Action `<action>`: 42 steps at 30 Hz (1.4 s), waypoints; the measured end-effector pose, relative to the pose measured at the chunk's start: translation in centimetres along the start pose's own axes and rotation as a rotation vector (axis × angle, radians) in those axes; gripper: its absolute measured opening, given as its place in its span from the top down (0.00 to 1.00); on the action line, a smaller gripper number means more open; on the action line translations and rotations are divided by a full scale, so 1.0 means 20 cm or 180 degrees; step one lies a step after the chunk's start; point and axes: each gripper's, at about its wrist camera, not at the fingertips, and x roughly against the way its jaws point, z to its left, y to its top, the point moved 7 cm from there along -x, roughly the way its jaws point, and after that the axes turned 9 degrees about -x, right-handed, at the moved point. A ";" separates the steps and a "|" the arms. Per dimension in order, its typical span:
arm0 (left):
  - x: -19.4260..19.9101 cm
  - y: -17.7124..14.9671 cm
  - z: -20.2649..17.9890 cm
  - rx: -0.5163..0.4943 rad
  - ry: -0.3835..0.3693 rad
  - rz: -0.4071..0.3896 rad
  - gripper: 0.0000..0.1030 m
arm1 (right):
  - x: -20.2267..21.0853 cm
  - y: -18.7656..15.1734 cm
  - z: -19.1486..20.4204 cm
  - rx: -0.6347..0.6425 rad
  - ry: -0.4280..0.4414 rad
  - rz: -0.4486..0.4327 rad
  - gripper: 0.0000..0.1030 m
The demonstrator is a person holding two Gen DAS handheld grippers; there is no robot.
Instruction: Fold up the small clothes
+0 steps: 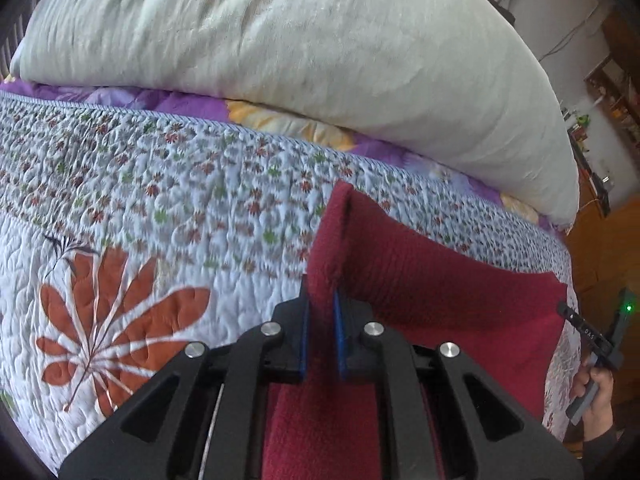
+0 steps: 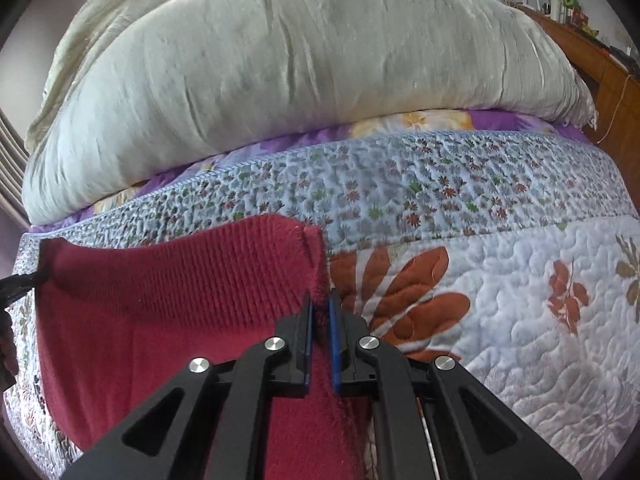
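Garment: a dark red knitted garment (image 1: 440, 288), ribbed and fuzzy, is raised off the flowered quilt (image 1: 160, 208) on the bed, its top edge stretched between the two claws while the rest hangs down toward the cameras.
Handling: it looks soft, light and limp, not slippery; I judge it will sag wherever it is not held, so the two top corners are the sensible places to hold it.
Left claw: the left claw (image 1: 321, 312) is nearly closed, its blue pads (image 1: 340, 332) pinching a bunched corner of the red knit, which stands up past the tips toward 12 o'clock.
Across the left view: the cloth runs from that corner toward 3 o'clock, where the other tool and a hand (image 1: 596, 392) show at the frame edge.
Right claw: the right claw (image 2: 320, 312) is likewise narrowly parted and pinches the opposite corner of the red garment (image 2: 168, 280), which spreads toward 9 o'clock.
Background: a pale bulky duvet (image 2: 300, 60) lies at 12 o'clock, well apart from the garment.
Stage: judged as mid-fold, with the edge lifted and not yet laid over.
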 end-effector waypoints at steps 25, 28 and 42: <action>-0.06 -0.06 -0.06 -0.0008 -0.0431 -0.0112 0.78 | -0.17 -0.06 -0.08 -0.0369 0.0121 0.0138 0.75; -0.19 -0.15 -0.11 -0.0122 -0.0440 0.0196 0.76 | -0.18 -0.17 -0.01 -0.0300 0.0365 0.0331 0.78; -0.03 -0.58 -0.07 -0.0286 -0.0722 0.0191 0.85 | 0.00 -0.60 0.24 0.0030 0.0944 0.0654 0.87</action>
